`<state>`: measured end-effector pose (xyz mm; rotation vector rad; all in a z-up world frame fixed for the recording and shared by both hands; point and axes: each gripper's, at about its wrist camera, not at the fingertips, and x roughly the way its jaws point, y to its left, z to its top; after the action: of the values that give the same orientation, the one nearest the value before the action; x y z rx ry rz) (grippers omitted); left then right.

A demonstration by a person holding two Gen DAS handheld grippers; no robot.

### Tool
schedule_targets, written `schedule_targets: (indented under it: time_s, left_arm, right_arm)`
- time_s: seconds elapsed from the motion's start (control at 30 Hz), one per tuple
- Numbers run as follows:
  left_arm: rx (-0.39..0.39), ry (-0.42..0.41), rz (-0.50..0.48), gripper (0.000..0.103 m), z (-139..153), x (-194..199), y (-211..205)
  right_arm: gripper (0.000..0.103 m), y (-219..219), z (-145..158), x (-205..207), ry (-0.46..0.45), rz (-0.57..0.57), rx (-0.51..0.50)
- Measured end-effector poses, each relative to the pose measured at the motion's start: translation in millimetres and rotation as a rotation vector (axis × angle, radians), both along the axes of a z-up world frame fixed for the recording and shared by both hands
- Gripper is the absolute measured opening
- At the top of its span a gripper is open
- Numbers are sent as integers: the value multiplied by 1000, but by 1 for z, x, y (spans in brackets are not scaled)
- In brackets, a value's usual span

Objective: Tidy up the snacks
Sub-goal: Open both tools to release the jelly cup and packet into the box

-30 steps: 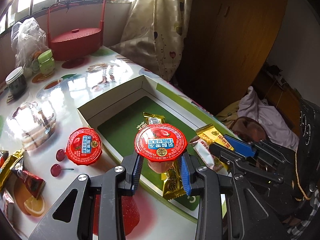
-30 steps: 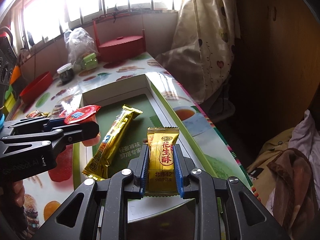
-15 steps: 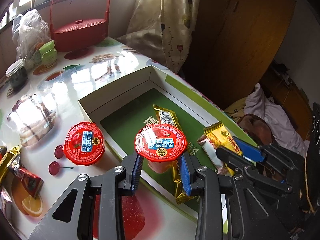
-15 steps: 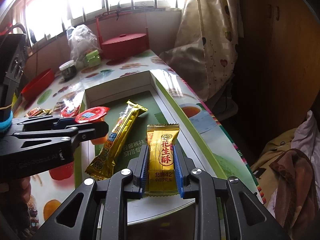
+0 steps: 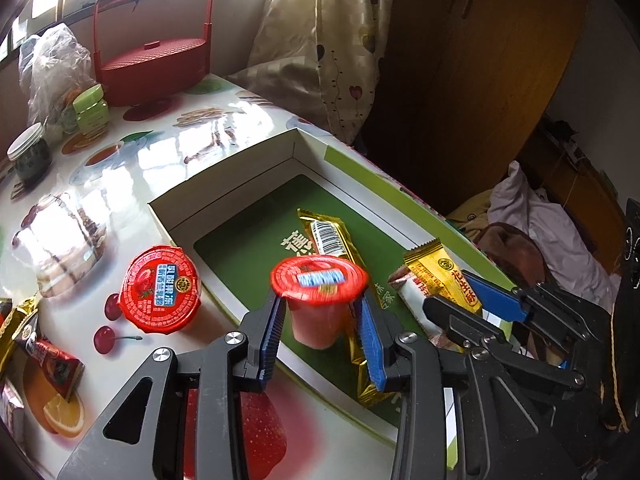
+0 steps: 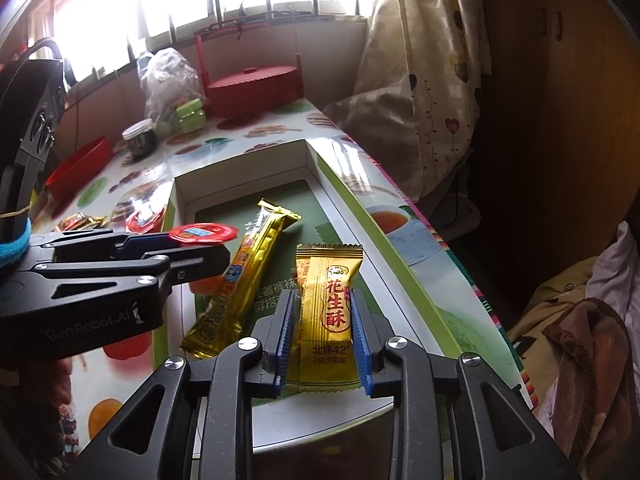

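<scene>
Left wrist view: one red-lidded jelly cup (image 5: 160, 289) sits on the table just left of the box (image 5: 224, 194). A second, blurred jelly cup (image 5: 318, 304) stands between the left gripper (image 5: 320, 334) fingers, spread wide and clear of it, over the box's green floor. One long gold bar (image 5: 340, 248) lies inside. Right wrist view: the right gripper (image 6: 323, 336) clamps one peanut candy packet (image 6: 329, 312) above the box.

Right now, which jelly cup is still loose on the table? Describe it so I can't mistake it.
Find the open green-floored box on the fruit-print table. Just outside its left wall sits a jelly cup, red lid up, beside printed cherries. Unlike the other cup, no gripper surrounds it.
</scene>
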<state>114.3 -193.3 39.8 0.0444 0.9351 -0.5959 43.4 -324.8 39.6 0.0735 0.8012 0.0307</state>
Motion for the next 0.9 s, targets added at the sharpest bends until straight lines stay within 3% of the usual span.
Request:
schedule_targets:
  time_s: [0.57, 0.9]
  left_arm:
    - [-10, -30, 13, 43, 11, -5, 5]
    - [-8, -60, 37, 47, 22, -17, 15]
  right_arm:
    - [49, 5, 3, -2, -15, -1, -8]
    - [55, 9, 10, -8, -33, -13, -21]
